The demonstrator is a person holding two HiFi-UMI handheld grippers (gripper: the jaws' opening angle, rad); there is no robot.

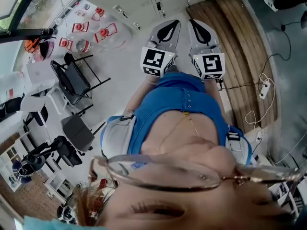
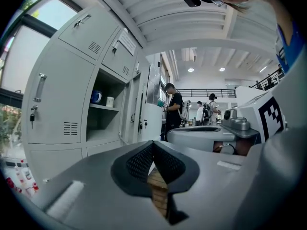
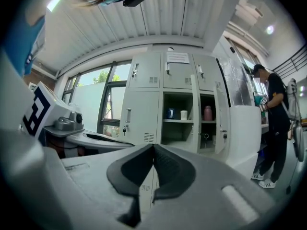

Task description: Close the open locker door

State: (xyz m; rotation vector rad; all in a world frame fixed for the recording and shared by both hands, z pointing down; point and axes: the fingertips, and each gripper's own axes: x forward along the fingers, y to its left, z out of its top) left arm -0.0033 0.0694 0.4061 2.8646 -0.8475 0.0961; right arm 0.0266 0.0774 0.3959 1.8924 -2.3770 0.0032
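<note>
Right gripper view shows the right gripper [image 3: 153, 150] with its jaws closed together on nothing. The left gripper [image 2: 152, 147] likewise has its jaws meeting at the tips, empty. Ahead, well apart from both, stands a grey locker bank [image 3: 144, 104]. Three upper doors and one lower-left door are closed. Two lower compartments stand open: the middle one holds a blue cup [image 3: 171, 113] and a white cup [image 3: 183, 114], and the right one holds a single pink bottle [image 3: 207, 113]. The open door [image 3: 222, 114] stands edge-on at the bank's right side. One person [image 3: 271, 123] stands beyond it.
</note>
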